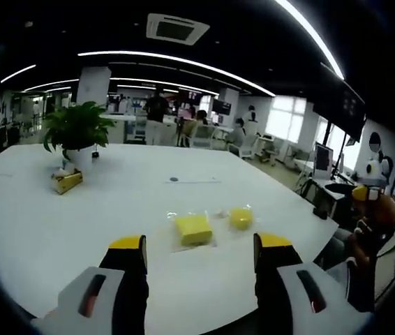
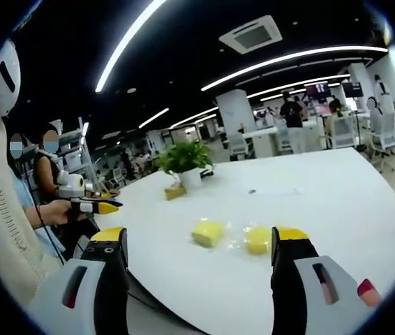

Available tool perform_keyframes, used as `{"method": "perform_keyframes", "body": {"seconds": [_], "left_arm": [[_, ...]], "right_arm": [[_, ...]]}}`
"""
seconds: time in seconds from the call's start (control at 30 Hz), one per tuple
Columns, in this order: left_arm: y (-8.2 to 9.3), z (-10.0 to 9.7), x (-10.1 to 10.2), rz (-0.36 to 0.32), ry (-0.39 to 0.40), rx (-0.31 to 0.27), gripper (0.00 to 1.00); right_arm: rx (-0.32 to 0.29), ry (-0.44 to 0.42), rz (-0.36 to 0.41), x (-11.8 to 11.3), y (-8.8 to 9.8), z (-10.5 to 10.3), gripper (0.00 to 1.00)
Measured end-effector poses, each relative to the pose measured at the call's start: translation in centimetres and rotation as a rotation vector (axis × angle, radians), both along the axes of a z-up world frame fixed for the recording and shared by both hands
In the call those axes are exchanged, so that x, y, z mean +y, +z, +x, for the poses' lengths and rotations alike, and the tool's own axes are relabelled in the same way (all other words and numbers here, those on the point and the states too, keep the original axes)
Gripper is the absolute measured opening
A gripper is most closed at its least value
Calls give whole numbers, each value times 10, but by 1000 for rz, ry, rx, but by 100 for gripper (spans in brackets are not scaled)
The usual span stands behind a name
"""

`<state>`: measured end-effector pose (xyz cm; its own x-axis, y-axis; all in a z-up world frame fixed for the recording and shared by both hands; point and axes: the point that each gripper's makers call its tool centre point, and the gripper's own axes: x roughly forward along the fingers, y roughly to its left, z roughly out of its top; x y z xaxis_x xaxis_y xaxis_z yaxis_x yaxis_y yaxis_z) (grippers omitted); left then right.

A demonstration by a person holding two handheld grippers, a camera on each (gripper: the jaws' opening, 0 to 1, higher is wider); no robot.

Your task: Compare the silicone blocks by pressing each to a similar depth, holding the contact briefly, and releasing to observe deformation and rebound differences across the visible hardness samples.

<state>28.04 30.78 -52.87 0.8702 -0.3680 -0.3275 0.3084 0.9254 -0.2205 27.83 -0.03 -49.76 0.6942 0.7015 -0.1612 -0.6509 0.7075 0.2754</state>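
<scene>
In the left gripper view, the left gripper [image 1: 201, 252] hangs above the near edge of a white table [image 1: 79, 216] with its yellow-tipped jaws spread wide and nothing between them. Just beyond the jaw tips, a square yellow silicone block [image 1: 193, 228] lies on a clear plastic sheet, and a smaller round yellow block [image 1: 241, 217] sits close by at its two o'clock, apart from it. A potted plant [image 1: 77, 132] stands well away at ten o'clock, with a small yellow box [image 1: 67, 181] at its foot. In the right gripper view, the right gripper [image 2: 197, 250] is likewise wide and empty, with both blocks lying side by side between and beyond its jaws.
</scene>
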Motion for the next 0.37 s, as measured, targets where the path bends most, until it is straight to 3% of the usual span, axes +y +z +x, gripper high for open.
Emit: {"method": "perform_keyframes", "body": {"seconds": [0.37], "left_arm": [[6, 6, 3, 13, 9, -10, 61]], "right_arm": [[0, 8, -14, -7, -2, 5, 78]]}}
